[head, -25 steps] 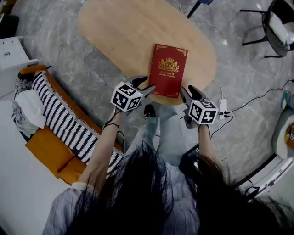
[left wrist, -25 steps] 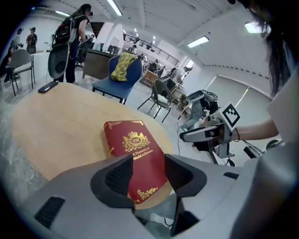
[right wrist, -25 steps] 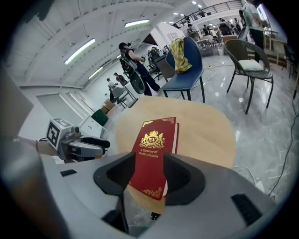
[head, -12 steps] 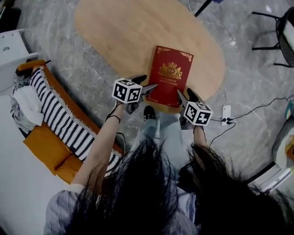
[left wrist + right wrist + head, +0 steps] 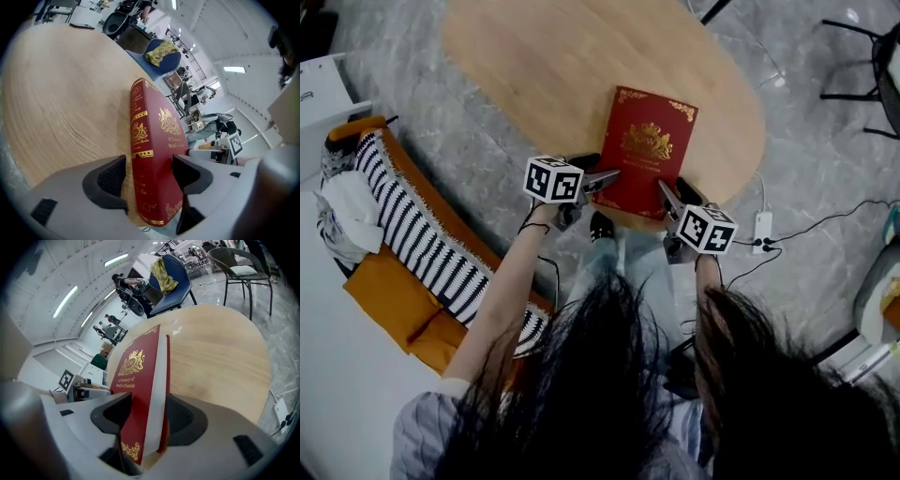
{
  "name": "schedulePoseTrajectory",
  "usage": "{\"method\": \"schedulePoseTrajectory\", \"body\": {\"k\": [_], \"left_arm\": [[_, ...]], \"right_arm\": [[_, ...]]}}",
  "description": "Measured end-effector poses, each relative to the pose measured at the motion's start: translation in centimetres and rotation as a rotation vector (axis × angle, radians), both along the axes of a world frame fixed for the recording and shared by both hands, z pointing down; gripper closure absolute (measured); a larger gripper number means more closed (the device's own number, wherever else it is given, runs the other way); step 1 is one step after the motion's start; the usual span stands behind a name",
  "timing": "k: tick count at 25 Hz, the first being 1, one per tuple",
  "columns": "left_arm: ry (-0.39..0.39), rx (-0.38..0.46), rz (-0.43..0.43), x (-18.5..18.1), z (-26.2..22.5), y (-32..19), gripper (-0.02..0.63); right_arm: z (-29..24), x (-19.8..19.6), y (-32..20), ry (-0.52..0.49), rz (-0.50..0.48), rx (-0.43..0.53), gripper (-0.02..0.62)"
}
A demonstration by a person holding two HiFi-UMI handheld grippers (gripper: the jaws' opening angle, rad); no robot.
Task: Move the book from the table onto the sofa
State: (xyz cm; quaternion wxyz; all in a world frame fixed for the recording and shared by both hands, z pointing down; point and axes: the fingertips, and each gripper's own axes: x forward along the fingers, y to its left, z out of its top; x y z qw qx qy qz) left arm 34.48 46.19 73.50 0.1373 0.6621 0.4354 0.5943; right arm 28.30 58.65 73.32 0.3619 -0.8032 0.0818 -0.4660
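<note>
- book (image 5: pixel 137 397) front cover, gold print: "A Treasury of World's Classics"
- crest (image 5: pixel 133 363) above the title: monogram "RW"
- spine (image 5: pixel 139 136): gold lettering, too skewed to read

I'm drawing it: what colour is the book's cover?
Red with gold decoration; the hardcover book shows best in the head view.

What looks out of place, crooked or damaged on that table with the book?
Nothing is spilled or damaged. The red book lies closed and flat on the table. The one thing that stands out is that its near end sits right at the table's edge and seems to overhang a little.
</note>
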Motion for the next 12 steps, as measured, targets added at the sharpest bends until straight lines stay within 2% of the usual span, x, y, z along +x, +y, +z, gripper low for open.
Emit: {"method": "schedulePoseTrajectory", "body": {"k": [2,4,9,12], "left_arm": [[-0.037,-0.007,-0.013,-0.6,0.1,0.4,0.301],[-0.041,0.009,-0.027,-0.6,0.2,0.6,0.301],[-0.040,0.031,-0.050,-1.3,-0.2,0.8,0.302],[-0.036,-0.015,-0.102,-1.6,-1.3,0.9,0.302]], "right_arm": [[0.0,0.0,-0.2,-0.025,0.026,0.046,0.366],[-0.1,0.0,-0.3,-0.052,0.045,0.078,0.399],[-0.7,0.0,0.1,-0.063,-0.026,-0.002,0.425],[-1.9,0.1,0.4,-0.051,-0.009,-0.005,0.433]]}}
